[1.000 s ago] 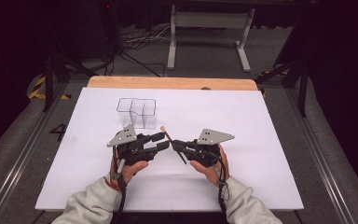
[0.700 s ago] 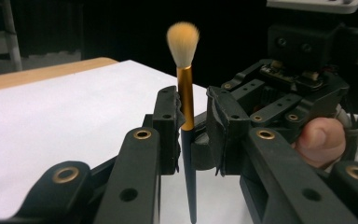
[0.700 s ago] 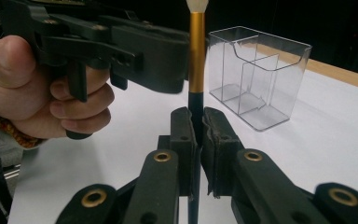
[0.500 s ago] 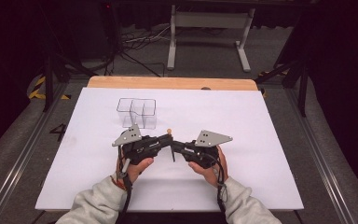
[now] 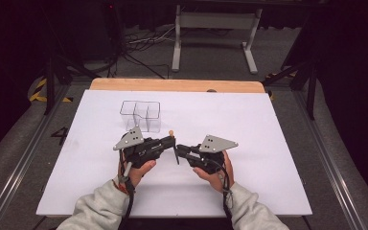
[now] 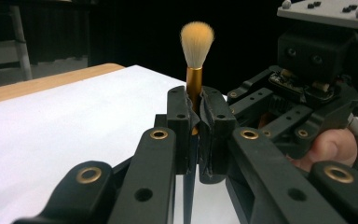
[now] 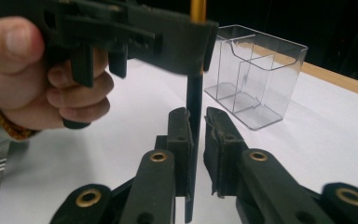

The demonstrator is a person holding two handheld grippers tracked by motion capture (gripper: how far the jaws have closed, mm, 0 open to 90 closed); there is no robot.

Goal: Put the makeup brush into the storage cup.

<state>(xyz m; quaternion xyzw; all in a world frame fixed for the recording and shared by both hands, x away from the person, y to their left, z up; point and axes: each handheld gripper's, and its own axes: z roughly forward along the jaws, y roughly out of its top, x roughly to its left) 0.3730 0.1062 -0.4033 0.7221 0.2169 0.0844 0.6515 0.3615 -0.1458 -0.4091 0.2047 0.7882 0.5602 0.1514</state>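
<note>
A make-up brush point(image 6: 196, 44) with tan bristles, a gold ferrule and a thin black handle point(image 7: 195, 107) stands upright between the two hands, above the white table. My left gripper point(image 6: 195, 116) is shut on it at the ferrule's lower end. Lower down the handle, my right gripper point(image 7: 196, 126) has just been opening. The handle is still between its jaws, against one pad with a gap to the other. From above, the left gripper point(image 5: 171, 142) and right gripper point(image 5: 178, 149) meet tip to tip at the brush point(image 5: 171, 132).
A clear plastic organiser point(image 5: 141, 115) with three compartments stands just beyond the grippers and also shows in the right gripper view point(image 7: 256, 74). The white sheet point(image 5: 268, 143) covers the table, with a wooden edge point(image 5: 177, 85) at the far side.
The brush has swung from a tilt to upright. My left gripper's jaws have closed on it. Both hands have stayed where they were.
</note>
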